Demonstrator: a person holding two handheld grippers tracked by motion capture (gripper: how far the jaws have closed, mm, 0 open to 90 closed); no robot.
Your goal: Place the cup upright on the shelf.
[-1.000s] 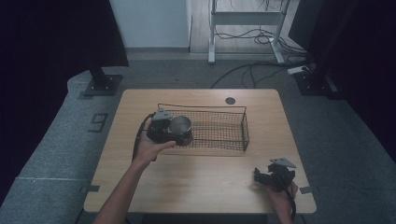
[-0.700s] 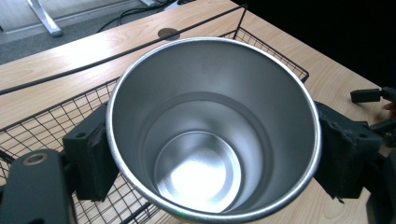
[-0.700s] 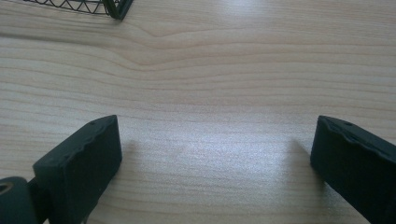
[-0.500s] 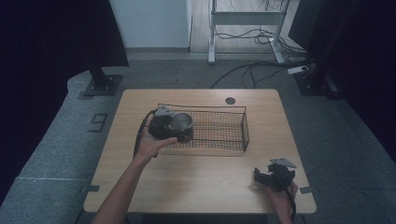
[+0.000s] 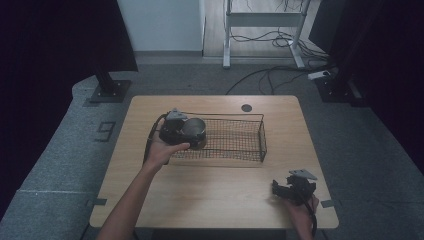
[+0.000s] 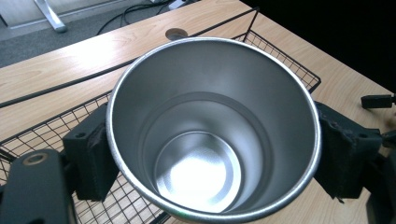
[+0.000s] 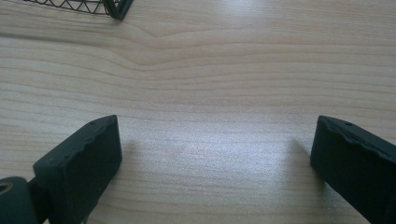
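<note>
Left gripper [image 5: 187, 135] clamped on a steel cup [image 5: 192, 131], jaws pressed to its sides at 3 and 9 o'clock in the left gripper view, cup [image 6: 212, 130] upright and empty, mouth toward the camera. Held at the 9 o'clock end of the wire basket [image 5: 235, 142], over the mesh floor; cannot tell whether the base touches it yet. Against the picture from 1 second back, very little different: cup and hand nudged slightly toward 12 o'clock along the basket end, grip unchanged. Reads as the last settling of the cup into the basket, so probably near the end of the placing step, with release yet to come. Right gripper [image 5: 292, 187] parked on the table [image 5: 210, 200] near the 5 o'clock corner, same spot as before, jaws spread wide with bare wood between them in the right gripper view [image 7: 212, 154], holding nothing. Basket corner [image 7: 116, 7] visible at 11 o'clock there, well apart from those jaws
</note>
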